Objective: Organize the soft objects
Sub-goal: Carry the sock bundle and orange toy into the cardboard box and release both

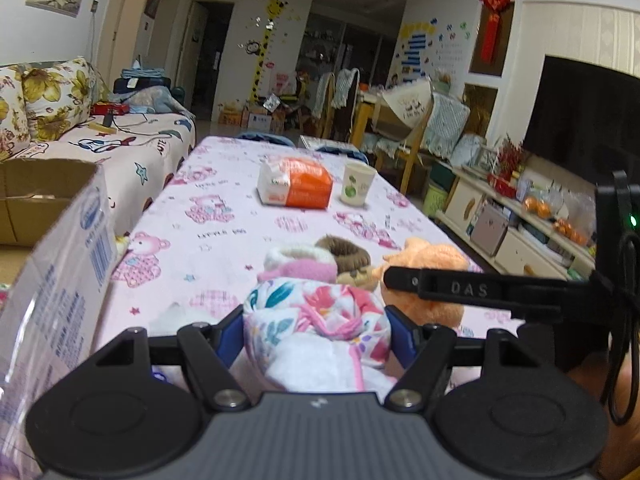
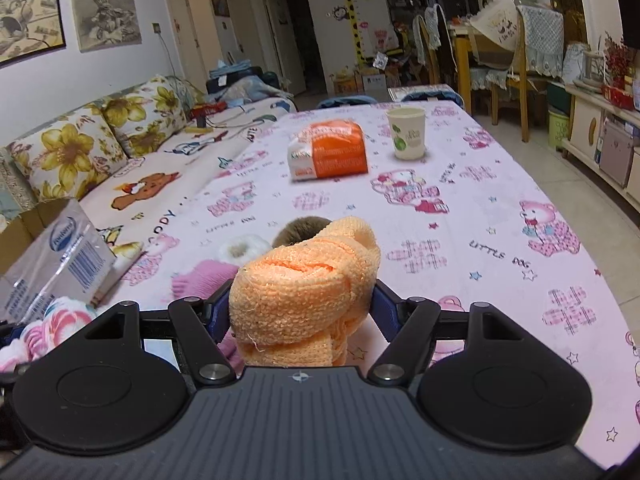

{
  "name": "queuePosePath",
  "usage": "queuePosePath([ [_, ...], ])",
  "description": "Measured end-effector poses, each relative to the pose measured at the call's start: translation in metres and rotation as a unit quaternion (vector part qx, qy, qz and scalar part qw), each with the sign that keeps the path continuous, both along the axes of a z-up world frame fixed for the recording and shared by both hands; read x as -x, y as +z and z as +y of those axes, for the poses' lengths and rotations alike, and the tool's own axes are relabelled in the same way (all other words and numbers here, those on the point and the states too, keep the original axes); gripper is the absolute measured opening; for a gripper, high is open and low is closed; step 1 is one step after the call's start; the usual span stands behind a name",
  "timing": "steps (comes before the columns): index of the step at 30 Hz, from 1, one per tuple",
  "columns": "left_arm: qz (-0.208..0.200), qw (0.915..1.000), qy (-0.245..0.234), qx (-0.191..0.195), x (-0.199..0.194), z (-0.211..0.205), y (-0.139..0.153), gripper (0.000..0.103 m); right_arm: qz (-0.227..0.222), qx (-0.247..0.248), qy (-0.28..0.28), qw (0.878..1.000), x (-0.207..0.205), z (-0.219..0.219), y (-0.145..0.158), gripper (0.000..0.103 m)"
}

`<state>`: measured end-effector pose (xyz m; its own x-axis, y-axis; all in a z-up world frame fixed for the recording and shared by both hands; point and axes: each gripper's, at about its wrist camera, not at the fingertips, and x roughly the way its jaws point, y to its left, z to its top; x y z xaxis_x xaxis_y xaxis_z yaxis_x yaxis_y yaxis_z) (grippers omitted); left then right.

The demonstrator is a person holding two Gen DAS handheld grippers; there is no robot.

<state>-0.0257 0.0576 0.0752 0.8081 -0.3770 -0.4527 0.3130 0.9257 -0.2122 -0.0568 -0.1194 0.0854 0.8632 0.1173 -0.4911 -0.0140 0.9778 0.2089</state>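
The left gripper (image 1: 316, 334) is clamped on a floral cloth bundle (image 1: 320, 324): white fabric printed with teal leaves and pink flowers, rolled into a rounded lump with a pink drawstring-like cord across its front, filling the gap between the blue finger pads (image 1: 230, 338). The right gripper (image 2: 300, 312) pinches an orange knitted cloth (image 2: 304, 292), a coarse, fuzzy weave folded over on itself into a thick roll that bulges above the fingers, with a loose thread at its lower edge.

Just ahead of the left gripper, on the pink cartoon tablecloth (image 1: 224, 216), lies a pink and white fluffy sock (image 1: 300, 266), touching a brown plush piece (image 1: 348, 258) to its right. From the right wrist camera the same pink sock (image 2: 200, 280) lies ahead and left of the orange roll, with a white fluffy ring (image 2: 242, 246) beyond it and the brown plush (image 2: 298, 230) peeking over the roll's top.

To the far left of both grippers stands a clear plastic bag (image 1: 60, 280) with blue print, upright at the table's edge.

Further ahead, well apart from the soft things, sit an orange and white packet (image 2: 328, 156) and, to its right, a paper cup (image 2: 406, 132) with a green mark.
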Motion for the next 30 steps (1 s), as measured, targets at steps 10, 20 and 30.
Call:
queuePosePath([
  [10,-0.025,0.9988,0.037,0.021,0.000,0.023,0.012,0.071,-0.019,0.005,0.026,0.999,-0.005,0.011,0.004,0.086],
  [20,-0.050,0.9946,0.081,0.041,0.002,0.050,0.025,0.071,-0.052,0.009,0.073,0.996,-0.001,0.035,0.017,0.086],
  [30,-0.083,0.9838,0.153,0.042,0.005,0.091,0.038,0.071,-0.092,0.019,0.151,0.984,0.009,0.075,0.029,0.087],
])
